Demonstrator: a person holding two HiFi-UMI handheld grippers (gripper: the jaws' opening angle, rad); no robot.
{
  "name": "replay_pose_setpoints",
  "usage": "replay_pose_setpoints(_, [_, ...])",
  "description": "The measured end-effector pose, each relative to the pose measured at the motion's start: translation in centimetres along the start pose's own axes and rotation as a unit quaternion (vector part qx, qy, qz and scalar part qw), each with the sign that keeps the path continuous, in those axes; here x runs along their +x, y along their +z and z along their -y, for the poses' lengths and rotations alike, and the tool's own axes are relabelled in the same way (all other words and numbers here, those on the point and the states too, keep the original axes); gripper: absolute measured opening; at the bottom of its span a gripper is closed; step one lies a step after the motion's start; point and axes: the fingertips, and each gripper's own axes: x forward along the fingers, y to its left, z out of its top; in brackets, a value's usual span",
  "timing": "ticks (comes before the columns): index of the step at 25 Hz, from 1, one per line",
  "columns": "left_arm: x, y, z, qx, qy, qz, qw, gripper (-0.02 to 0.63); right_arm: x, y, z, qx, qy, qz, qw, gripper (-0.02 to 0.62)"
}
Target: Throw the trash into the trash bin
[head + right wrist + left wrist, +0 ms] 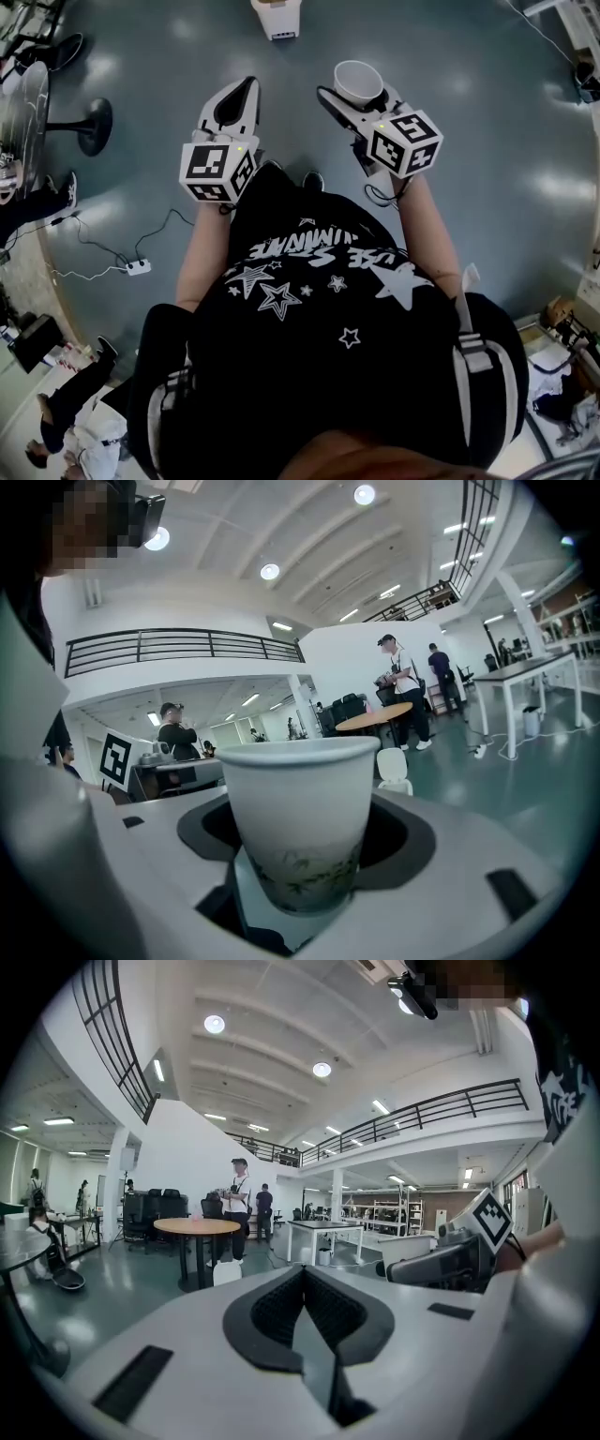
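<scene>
The right gripper (298,860) has its jaws spread wide and clamped on the lower wall of a white paper cup (298,822); the cup stands upright, mouth up, with a faint green leafy print near its base (the inside looks empty in the head view). In that head view the cup (358,82) sits upper centre-right of the frame, carried above the grey floor (159,178) at the front of the right gripper (361,96). The left gripper (305,1283) has its jaws pressed together with nothing between them; in the head view it (246,89) lies just left of the right one, the two apart. A white trash bin (277,19) stands on the floor at the top centre of the head view, well apart from the cup; it also shows small in the left gripper view (226,1271) beside a round wooden table (197,1227), and right of centre in the right gripper view (394,771). A power strip (138,267) lies on the floor at middle left.
</scene>
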Motion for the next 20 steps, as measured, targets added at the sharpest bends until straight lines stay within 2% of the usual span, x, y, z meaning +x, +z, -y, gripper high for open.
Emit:
replay_pose_setpoints(8, [1.5,0.0,-1.1,0.002,-0.011,0.003,0.9999,0.012,1.2,-0.1,0.5,0.003,-0.007,-0.002,1.0,0.323])
replay_pose_setpoints(20, [6.3,0.7,-3.4,-0.01,-0.023,0.009,0.9996,0.012,3.6,2.0,4.1,0.009,-0.033,-0.001,0.999,0.324])
